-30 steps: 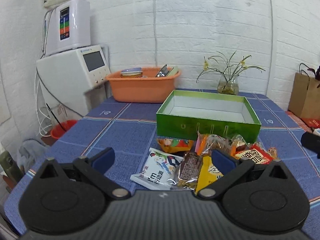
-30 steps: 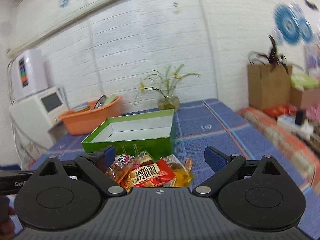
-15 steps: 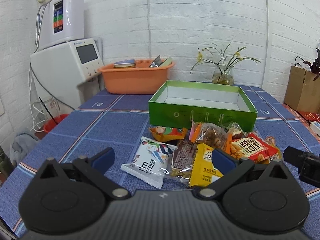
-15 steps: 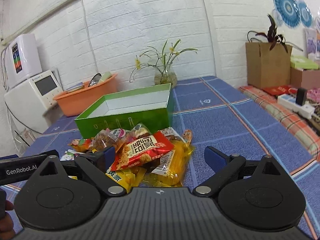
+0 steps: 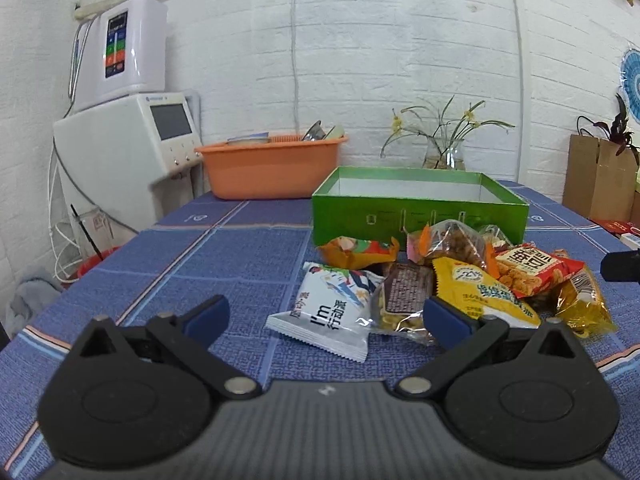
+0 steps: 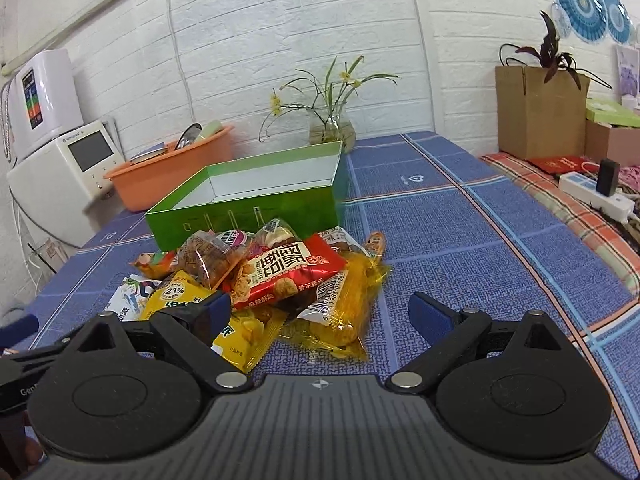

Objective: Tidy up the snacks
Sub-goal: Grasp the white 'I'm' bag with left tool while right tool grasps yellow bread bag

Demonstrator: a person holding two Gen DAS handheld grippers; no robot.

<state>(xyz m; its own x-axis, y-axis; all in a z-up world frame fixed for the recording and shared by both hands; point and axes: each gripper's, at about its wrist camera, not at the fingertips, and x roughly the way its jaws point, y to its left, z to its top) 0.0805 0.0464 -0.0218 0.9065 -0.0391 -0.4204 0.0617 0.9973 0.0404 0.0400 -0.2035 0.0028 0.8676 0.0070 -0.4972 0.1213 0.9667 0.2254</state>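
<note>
A pile of several snack packets lies on the blue tablecloth in front of an empty green box, which also shows in the right wrist view. Nearest my left gripper is a white packet, then a brown bar and a yellow packet. My left gripper is open and empty, low over the cloth just before the white packet. My right gripper is open and empty, with the red packet and a clear yellow packet between its fingers' line.
An orange basin with dishes stands behind the box at the left, beside a white appliance. A glass vase with flowers stands at the back. A cardboard box and a power strip sit at the right.
Both grippers have come down lower and closer to the snack pile. Both stay open.
</note>
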